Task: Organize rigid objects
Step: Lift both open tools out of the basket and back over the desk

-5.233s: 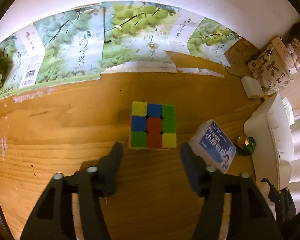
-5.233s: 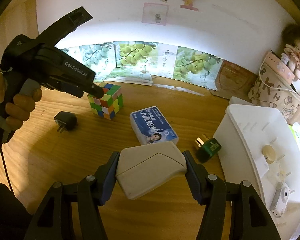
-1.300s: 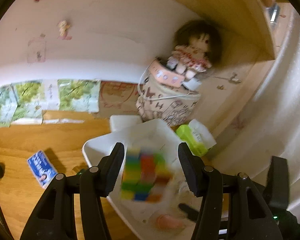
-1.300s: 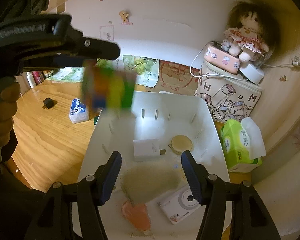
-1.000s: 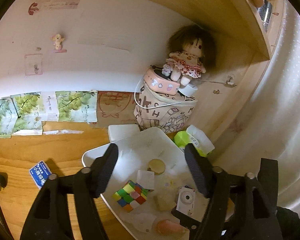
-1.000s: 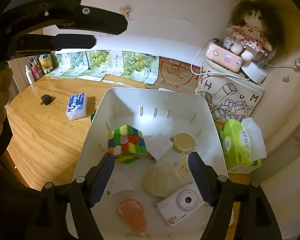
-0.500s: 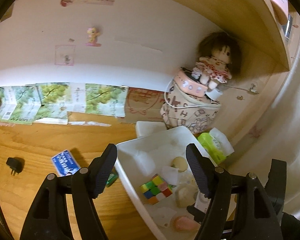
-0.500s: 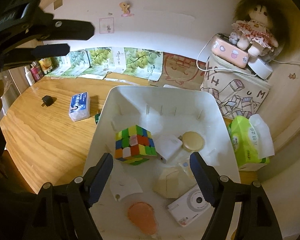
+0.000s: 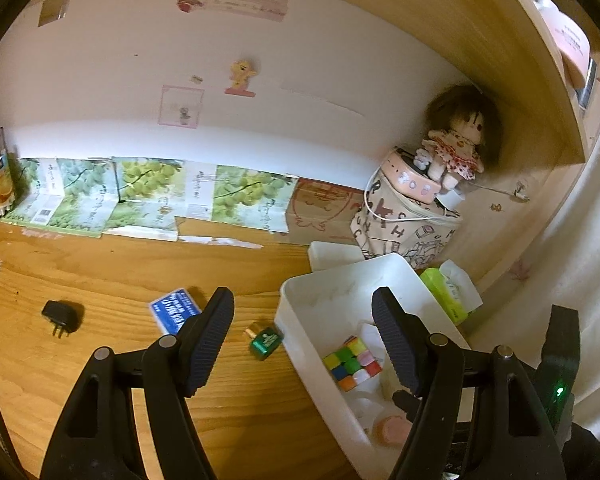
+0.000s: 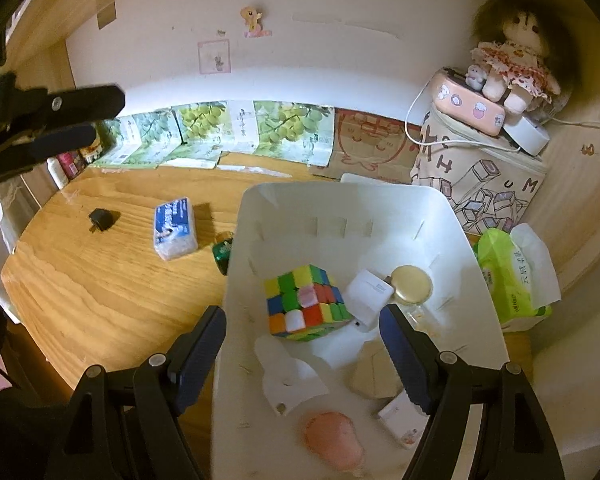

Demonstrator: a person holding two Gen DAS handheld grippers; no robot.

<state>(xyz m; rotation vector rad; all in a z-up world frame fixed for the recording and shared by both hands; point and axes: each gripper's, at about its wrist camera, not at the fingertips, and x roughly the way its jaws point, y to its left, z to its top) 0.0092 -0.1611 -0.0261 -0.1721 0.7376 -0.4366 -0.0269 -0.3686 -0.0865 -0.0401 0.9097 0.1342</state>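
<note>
My right claw (image 10: pixel 302 338) hangs over the white bin (image 10: pixel 440 208), jaws wide apart and gripping nothing. Below it, centre of the right wrist view, the colourful puzzle cube (image 10: pixel 305 301) sits inside the bin, tilted against a white charger block (image 10: pixel 367 293). A round beige disc (image 10: pixel 411 284) lies just right of that block, a beige angular piece (image 10: pixel 374 376) lower down, a pink object (image 10: pixel 332 444) at the bottom edge, and a small white camera (image 10: pixel 402 424) lower right.

My left claw (image 9: pixel 302 344) is spread open too, empty, hovering over the bench (image 9: pixel 100 272) edge of the bin (image 9: pixel 300 320). In the left wrist view the cube (image 9: pixel 352 362) shows between the fingers, lower right of centre. Out on the bench, a green bottle with a gold cap (image 9: pixel 265 339) lies just beside the bin wall, a blue-and-white packet (image 9: pixel 174 310) to its left, partly behind my left finger, and a black plug adapter (image 9: pixel 59 317) well apart at the left. In the right wrist view my left claw juts in from the upper left.
</note>
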